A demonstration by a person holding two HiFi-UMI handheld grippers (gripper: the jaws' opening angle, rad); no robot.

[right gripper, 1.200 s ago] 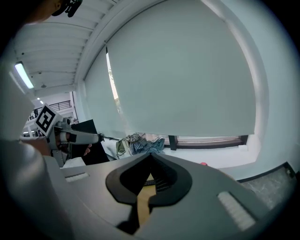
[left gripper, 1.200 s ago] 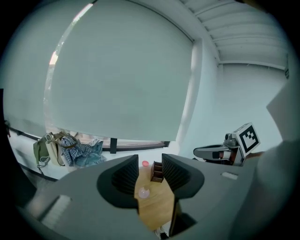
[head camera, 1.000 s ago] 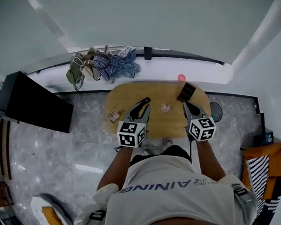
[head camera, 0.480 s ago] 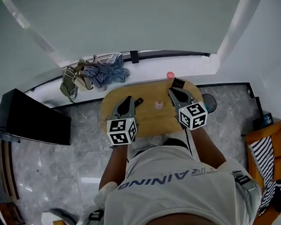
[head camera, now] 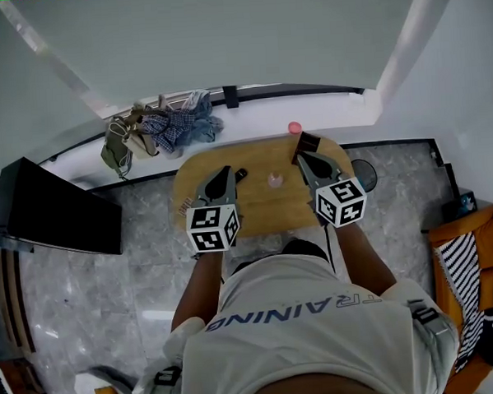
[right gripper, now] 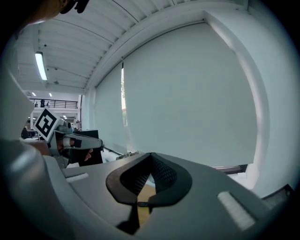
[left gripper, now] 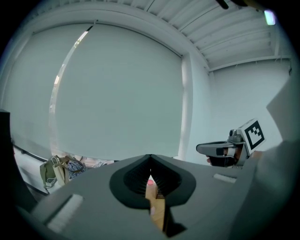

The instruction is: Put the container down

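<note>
Both hover over the bench [head camera: 263, 206]: left gripper [head camera: 227, 171] jaws together, empty; right gripper [head camera: 302, 158] closed too. The container [head camera: 274, 180], possibly clear, sits mid-bench between them.

Wooden table [head camera: 268, 209] bears a small container [head camera: 274, 180] and dark box [head camera: 307, 143].

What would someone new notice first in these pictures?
The left claw and right claw, each with a checkered marker cube, hang shut and empty over an oval wooden table. A small container stands on it between them; a heap of clothes lies on the ledge beyond.
</note>
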